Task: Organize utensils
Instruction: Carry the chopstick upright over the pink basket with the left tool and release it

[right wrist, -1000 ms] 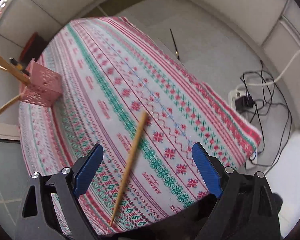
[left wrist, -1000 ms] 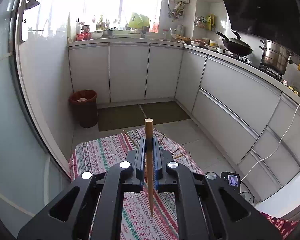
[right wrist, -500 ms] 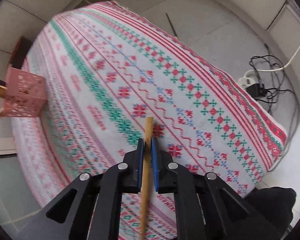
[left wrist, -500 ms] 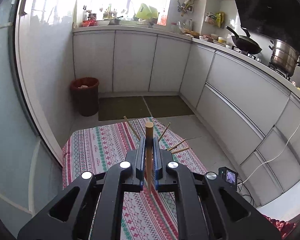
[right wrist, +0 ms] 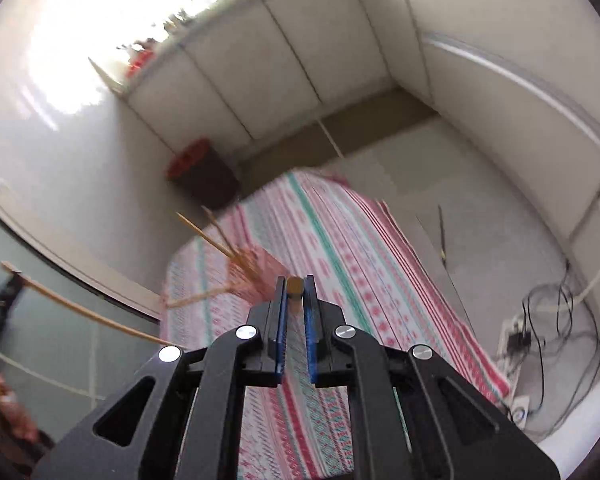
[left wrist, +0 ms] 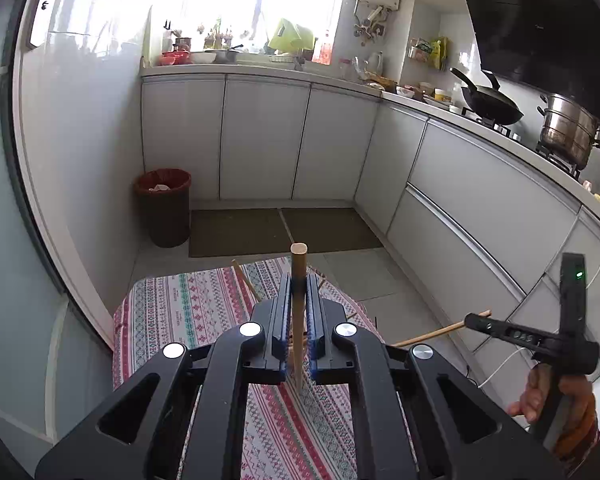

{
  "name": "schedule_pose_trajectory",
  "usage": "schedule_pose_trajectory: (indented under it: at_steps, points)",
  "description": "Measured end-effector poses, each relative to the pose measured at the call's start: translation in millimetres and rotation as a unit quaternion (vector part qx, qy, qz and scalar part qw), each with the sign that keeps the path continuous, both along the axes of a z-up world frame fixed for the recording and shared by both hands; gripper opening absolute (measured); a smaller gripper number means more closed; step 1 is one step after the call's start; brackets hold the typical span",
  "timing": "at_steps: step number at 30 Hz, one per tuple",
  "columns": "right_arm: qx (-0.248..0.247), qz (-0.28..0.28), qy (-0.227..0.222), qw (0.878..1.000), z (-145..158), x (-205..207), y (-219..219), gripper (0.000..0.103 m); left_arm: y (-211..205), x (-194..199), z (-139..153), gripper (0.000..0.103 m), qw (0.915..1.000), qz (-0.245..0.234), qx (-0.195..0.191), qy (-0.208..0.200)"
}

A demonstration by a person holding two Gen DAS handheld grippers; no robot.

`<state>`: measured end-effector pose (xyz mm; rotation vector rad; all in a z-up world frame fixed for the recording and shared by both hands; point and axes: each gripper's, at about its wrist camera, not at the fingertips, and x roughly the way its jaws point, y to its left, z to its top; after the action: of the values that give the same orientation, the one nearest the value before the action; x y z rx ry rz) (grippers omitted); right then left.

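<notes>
My left gripper [left wrist: 299, 284] is shut on a wooden chopstick [left wrist: 299, 256] that stands upright between its blue pads, above the patterned tablecloth [left wrist: 172, 312]. My right gripper [right wrist: 295, 282] is shut on a second chopstick [right wrist: 295, 286], seen end-on between its pads, high over the table. The left wrist view shows that gripper [left wrist: 474, 320] at the right with its chopstick [left wrist: 428, 336] slanting down. A pink holder [right wrist: 266, 268], blurred, holds several chopsticks on the cloth. At the right wrist view's left edge are the left gripper [right wrist: 4, 292] and its chopstick [right wrist: 80, 312].
A brown bin [left wrist: 164, 204] stands by the wall beyond the table. White cabinets [left wrist: 260, 136] line the back and right, with a wok [left wrist: 488, 104] and a pot [left wrist: 566, 130] on the stove. Cables and a power strip [right wrist: 516, 336] lie on the floor beside a dark stick [right wrist: 442, 236].
My right gripper shut on the chopstick lying on the cloth and lifted it well above the table. The left gripper sank a little, still gripping its chopstick.
</notes>
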<state>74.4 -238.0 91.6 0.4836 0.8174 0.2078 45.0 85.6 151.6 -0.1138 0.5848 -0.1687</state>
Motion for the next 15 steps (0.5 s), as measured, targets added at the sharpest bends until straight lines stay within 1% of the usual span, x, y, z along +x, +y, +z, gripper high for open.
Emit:
schedule_pose_trajectory:
  at_steps: [4, 7, 10, 13, 15]
  points:
    - [0.013, 0.028, -0.055, 0.998, 56.7, 5.2, 5.8, 0.008, -1.8, 30.7, -1.4, 0.006, 0.9998, 0.02, -0.002, -0.006]
    - [0.02, 0.049, -0.078, 0.996, 82.1, 9.4, 10.4, 0.008, -2.9, 56.8, -11.3, 0.006, 0.9994, 0.035, -0.006, 0.0]
    - [0.016, 0.057, -0.093, 0.994, 92.1, 19.6, 19.4, 0.008, -3.5, 84.2, -30.3, 0.006, 0.9988, 0.047, -0.008, 0.012]
    - [0.014, 0.057, -0.091, 0.994, 88.0, 35.9, 28.5, 0.008, -5.2, 106.7, -50.3, 0.006, 0.9979, 0.061, -0.001, 0.021]
    - [0.016, 0.058, -0.086, 0.994, 84.1, 47.2, 37.0, 0.008, -5.5, 119.0, -64.6, 0.006, 0.9974, 0.068, -0.006, 0.026]
